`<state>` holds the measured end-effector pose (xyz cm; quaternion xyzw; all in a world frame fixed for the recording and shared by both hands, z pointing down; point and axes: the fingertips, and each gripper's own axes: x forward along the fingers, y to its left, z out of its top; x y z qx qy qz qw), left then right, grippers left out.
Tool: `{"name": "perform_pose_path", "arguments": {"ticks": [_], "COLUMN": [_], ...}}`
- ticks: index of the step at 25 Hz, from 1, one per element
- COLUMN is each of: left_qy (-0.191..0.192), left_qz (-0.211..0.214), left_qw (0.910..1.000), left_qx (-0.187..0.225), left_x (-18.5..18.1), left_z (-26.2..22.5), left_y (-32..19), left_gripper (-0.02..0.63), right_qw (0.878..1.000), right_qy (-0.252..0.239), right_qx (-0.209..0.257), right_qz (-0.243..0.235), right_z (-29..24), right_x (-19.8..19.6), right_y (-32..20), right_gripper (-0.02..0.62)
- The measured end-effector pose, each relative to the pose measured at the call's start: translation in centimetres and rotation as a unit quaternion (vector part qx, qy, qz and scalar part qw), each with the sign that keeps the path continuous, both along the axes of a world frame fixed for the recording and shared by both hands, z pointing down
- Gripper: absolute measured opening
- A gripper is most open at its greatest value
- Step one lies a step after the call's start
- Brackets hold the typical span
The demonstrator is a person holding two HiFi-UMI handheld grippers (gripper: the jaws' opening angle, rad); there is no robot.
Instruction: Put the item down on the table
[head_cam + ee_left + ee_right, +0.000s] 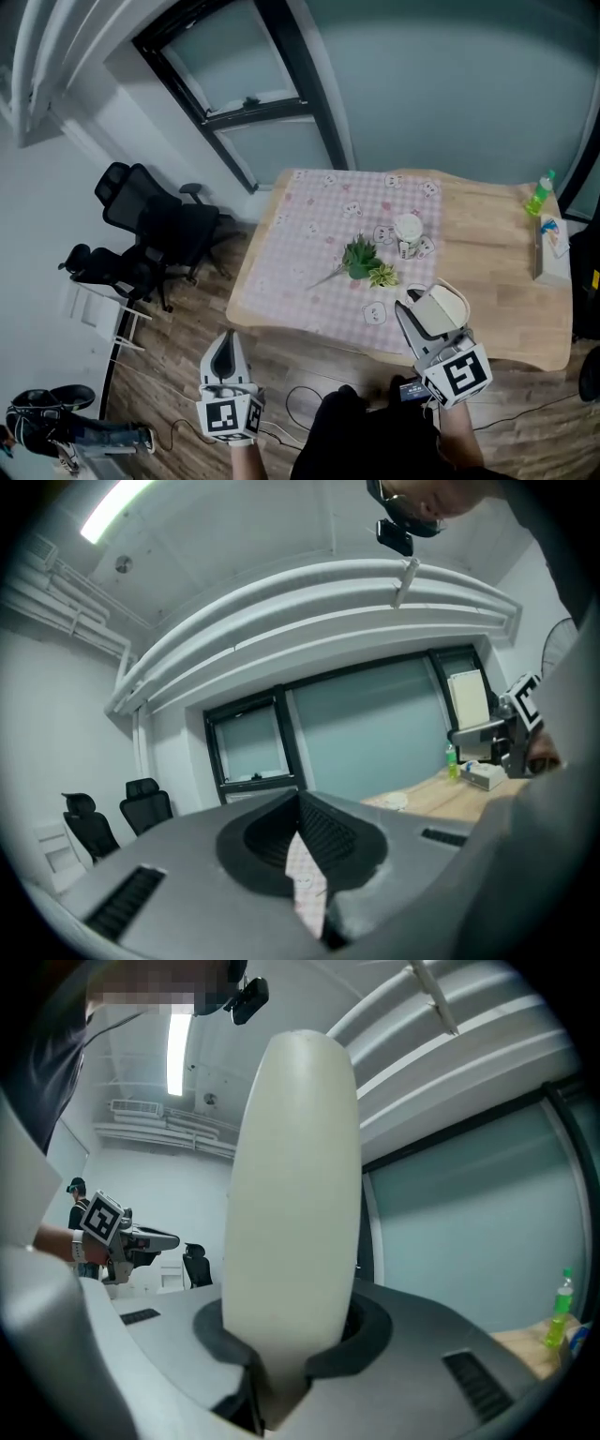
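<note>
My right gripper (pixel 427 319) is shut on a cream-white, flat dish-like item (pixel 444 305), held just over the near edge of the wooden table (pixel 487 319). In the right gripper view the item (pixel 295 1176) stands edge-on and tall, pinched at its lower end between the jaws of the right gripper (pixel 286 1340). My left gripper (pixel 225 356) hangs lower left, off the table and above the floor. Its jaws meet at the tips with nothing held, and through the slit of the left gripper (pixel 300 803) a strip of pink cloth shows.
A pink checked cloth (pixel 319 234) covers the table's left half, with a small green plant (pixel 361 258) and a white cup (pixel 409 230) on it. A green bottle (pixel 537 195) and a tissue box (pixel 551 248) stand at the far right. Black office chairs (pixel 159 230) stand left; cables (pixel 300 398) lie on the floor.
</note>
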<state>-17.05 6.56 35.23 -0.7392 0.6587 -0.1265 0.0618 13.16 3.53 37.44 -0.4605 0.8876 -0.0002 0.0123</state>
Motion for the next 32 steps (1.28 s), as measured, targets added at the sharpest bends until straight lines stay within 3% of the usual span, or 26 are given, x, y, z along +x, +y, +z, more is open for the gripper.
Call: {"name": "perform_pose_path", "arguments": {"ticks": [4,10,14,17,22,27,32], "left_qy": [0.013,0.03,0.003,0.032,0.045,0.072,0.058], "left_qz": [-0.003,0.025,0.051,0.059,0.091,0.073,0.067], "left_qw": [0.9997,0.9992,0.9987,0.9976,0.9945,0.9947,0.996], "left_qx": [-0.02,-0.012,-0.008,-0.019,-0.024,-0.012,-0.008], "left_x": [-1.2,-4.0,-6.2,-7.7,-6.1,-5.8,-5.1], "left_z": [2.1,3.2,3.6,4.1,5.2,4.3,3.8], "left_y": [-0.6,-6.5,-11.0,-13.9,-16.7,-18.6,-19.9], "left_gripper": [-0.002,0.0,0.0,-0.001,0.0,0.0,0.0], "right_qw": [1.0,0.999,0.998,0.998,0.998,0.999,0.999], "right_qy": [0.001,0.027,0.047,0.049,0.046,0.023,0.03], "right_qx": [0.003,-0.008,-0.009,-0.008,-0.017,0.001,0.003], "right_qz": [-0.003,0.018,0.04,0.04,0.033,0.042,0.036], "right_z": [0.2,0.0,-1.1,-1.1,1.1,2.7,3.3], "right_x": [-0.7,-3.1,-5.5,-7.7,-9.6,-9.7,-9.1], "right_y": [-1.1,-5.8,-9.1,-11.2,-14.6,-19.6,-21.8], "right_gripper": [0.106,0.106,0.106,0.106,0.106,0.106,0.106]}}
